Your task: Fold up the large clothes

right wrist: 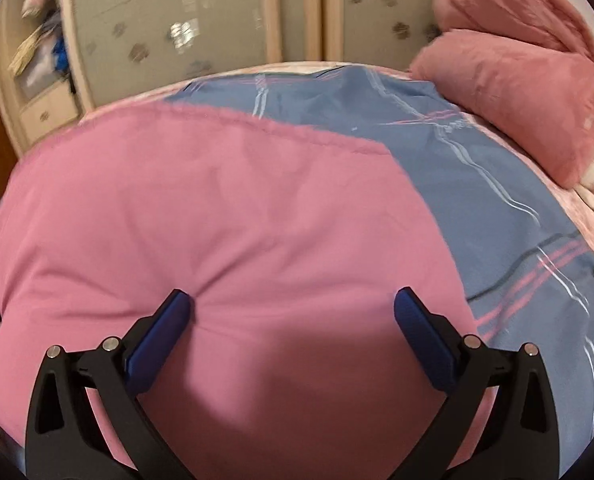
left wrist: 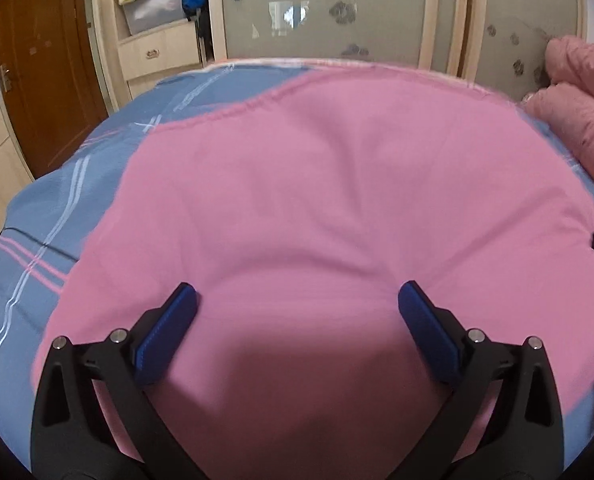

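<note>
While spread flat over blue bedding (left wrist: 37, 240), pink garment (left wrist: 317, 200) filling most of both views, hemmed edge toward 12 o'clock. Left gripper (left wrist: 297, 304) over the cloth, jaws spread wide, gripping nothing. Right gripper (right wrist: 293, 306) likewise at full spread, nothing clamped, tips close above a puckered patch, touching or not unclear. Pink pillows (right wrist: 517, 92) at 2 o'clock. Wardrobe (left wrist: 337, 12) beyond at 12.

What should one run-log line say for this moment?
left gripper: open | right gripper: open | pink garment: flat on blue bedsheet
</note>
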`<state>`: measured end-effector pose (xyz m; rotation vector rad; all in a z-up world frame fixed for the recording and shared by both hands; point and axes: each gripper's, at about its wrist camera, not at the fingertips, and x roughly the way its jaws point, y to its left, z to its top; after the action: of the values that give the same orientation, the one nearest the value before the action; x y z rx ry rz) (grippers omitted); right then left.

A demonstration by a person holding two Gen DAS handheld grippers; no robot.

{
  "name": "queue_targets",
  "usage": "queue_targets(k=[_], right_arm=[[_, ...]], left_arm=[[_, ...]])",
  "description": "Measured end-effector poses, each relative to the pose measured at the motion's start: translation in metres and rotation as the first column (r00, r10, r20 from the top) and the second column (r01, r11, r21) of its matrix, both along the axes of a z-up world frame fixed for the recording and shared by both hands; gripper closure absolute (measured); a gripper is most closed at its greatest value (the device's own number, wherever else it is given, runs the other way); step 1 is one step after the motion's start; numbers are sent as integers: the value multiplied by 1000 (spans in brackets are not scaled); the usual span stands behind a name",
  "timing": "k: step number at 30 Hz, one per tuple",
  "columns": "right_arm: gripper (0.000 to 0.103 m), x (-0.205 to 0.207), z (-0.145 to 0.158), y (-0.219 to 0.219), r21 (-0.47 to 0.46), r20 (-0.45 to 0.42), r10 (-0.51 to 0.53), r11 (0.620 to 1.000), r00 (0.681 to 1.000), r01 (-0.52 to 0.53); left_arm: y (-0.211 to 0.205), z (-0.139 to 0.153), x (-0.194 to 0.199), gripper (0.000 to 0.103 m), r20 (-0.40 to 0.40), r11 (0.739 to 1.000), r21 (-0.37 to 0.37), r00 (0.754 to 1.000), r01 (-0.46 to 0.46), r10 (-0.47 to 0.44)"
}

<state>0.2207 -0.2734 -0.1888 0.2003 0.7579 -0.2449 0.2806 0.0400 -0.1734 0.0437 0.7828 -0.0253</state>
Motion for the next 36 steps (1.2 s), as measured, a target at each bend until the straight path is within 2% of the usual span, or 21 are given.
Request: queue_targets(k=[3, 5, 8, 10, 14, 21, 29, 36], right_arm=[[1, -29, 32, 28, -20, 69, 74, 997, 995, -73], [1, -53, 50, 51, -47, 109, 117, 993, 987, -112], [1, -95, 70, 85, -103, 154, 176, 982, 972, -161], [1, -126, 77, 104, -123, 195, 186, 979, 963, -164], [1, -158, 82, 119, -156, 234, 152, 981, 960, -117], [1, -184, 78, 120, -200, 280, 124, 977, 952, -69], [1, -186, 67, 116, -195, 256, 107, 979, 961, -57], [1, -187, 65, 119, -209, 262, 105, 977, 959, -50]], left_arm=[[-6, 23, -45, 2, 76, 998, -2, 995, 58, -58], [-12, 37, -72, 2, 108, 998, 37, 993, 48, -51], [-18, 58, -111, 2, 150, 997, 20, 986, 68, -70], [-21, 68, -132, 2, 164, 997, 22, 984, 70, -72], [-23, 73, -166, 2, 202, 999, 44, 979, 29, -37], [-18, 66, -180, 2, 204, 999, 44, 978, 28, -37], [-24, 66, -187, 2, 226, 998, 63, 973, 28, -42], [-27, 61, -186, 2, 214, 996, 76, 976, 34, -50]])
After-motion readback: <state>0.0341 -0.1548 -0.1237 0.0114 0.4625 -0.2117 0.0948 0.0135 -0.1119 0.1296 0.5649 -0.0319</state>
